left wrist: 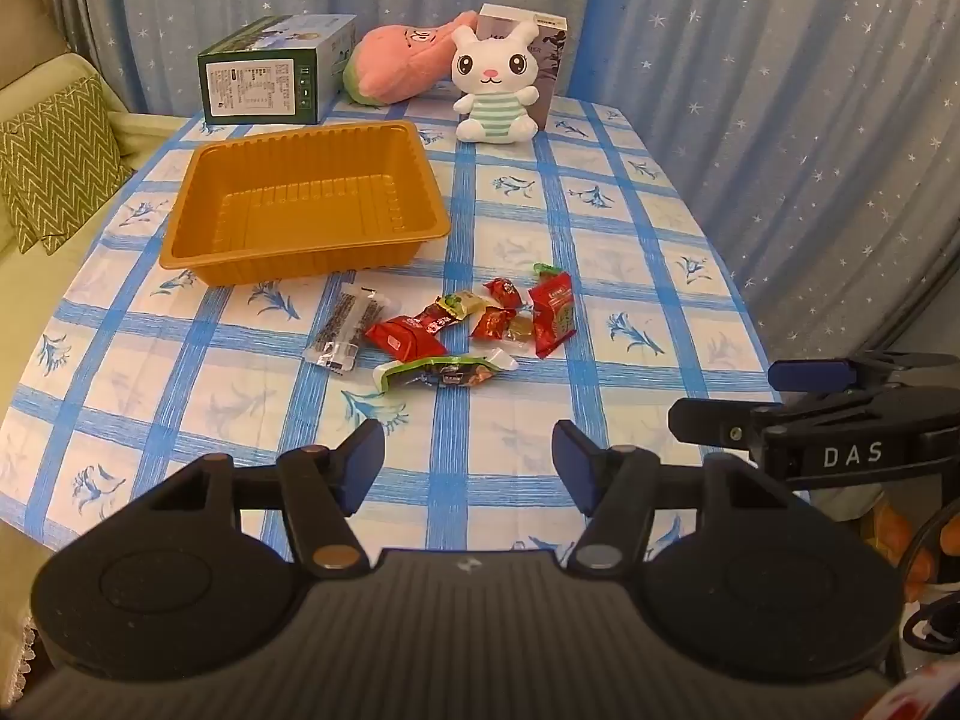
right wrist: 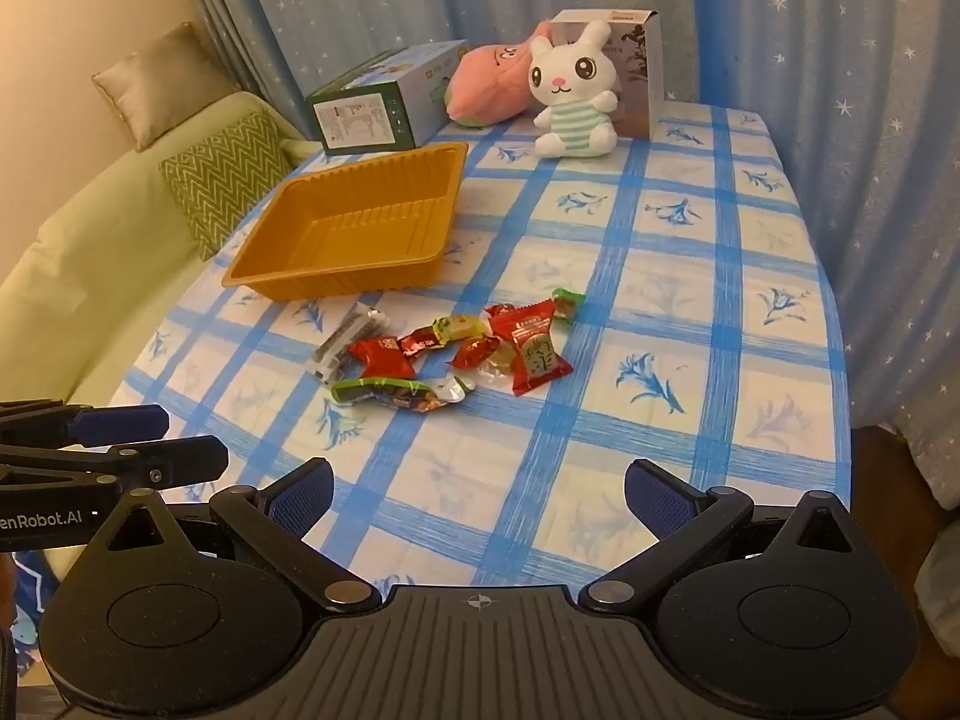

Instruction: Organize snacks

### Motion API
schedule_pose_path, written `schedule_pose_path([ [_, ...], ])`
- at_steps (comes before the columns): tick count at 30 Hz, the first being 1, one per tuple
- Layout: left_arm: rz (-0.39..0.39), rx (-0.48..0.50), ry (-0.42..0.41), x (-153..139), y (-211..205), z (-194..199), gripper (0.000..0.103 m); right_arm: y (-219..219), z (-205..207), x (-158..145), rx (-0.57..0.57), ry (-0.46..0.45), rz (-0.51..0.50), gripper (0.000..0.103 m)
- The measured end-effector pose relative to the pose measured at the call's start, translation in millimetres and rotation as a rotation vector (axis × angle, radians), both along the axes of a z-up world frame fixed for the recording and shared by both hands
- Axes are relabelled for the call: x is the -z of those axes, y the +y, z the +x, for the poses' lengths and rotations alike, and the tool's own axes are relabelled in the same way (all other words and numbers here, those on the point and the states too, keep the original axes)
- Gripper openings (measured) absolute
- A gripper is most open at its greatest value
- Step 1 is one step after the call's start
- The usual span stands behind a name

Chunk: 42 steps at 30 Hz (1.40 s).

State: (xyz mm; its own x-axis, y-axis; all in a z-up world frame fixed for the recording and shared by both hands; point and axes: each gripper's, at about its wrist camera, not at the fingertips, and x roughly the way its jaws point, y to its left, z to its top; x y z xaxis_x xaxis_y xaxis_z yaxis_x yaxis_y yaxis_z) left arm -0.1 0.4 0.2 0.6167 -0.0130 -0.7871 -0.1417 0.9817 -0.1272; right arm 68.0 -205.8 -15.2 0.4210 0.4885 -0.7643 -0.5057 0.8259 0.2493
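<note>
both tongs, our left gripper (left wrist: pixel 468 468) and right gripper (right wrist: pixel 477 498), gape wide and empty over the near tablecloth. snacks (left wrist: pixel 456 330) lie scattered ahead, just short of the orange tray (left wrist: pixel 198 210), roughly equally near both, we judge.

Orange tray (left wrist: pixel 180 228); blue-checked floral tablecloth (left wrist: pixel 600 240); red snacks (left wrist: pixel 468 324).

Warm, dim indoor light, soft shadows, sharp centre, strong fisheye bending and dark corners.
</note>
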Motion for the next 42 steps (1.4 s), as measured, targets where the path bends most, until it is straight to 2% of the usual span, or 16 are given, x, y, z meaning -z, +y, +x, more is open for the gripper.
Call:
schedule_pose_path([
  [42, 0.005, 0.007, -0.005, 2.6, -3.9, 0.1, 0.06, 0.2, -3.8, -2.7, 0.006, -0.006, 0.011, 0.103],
])
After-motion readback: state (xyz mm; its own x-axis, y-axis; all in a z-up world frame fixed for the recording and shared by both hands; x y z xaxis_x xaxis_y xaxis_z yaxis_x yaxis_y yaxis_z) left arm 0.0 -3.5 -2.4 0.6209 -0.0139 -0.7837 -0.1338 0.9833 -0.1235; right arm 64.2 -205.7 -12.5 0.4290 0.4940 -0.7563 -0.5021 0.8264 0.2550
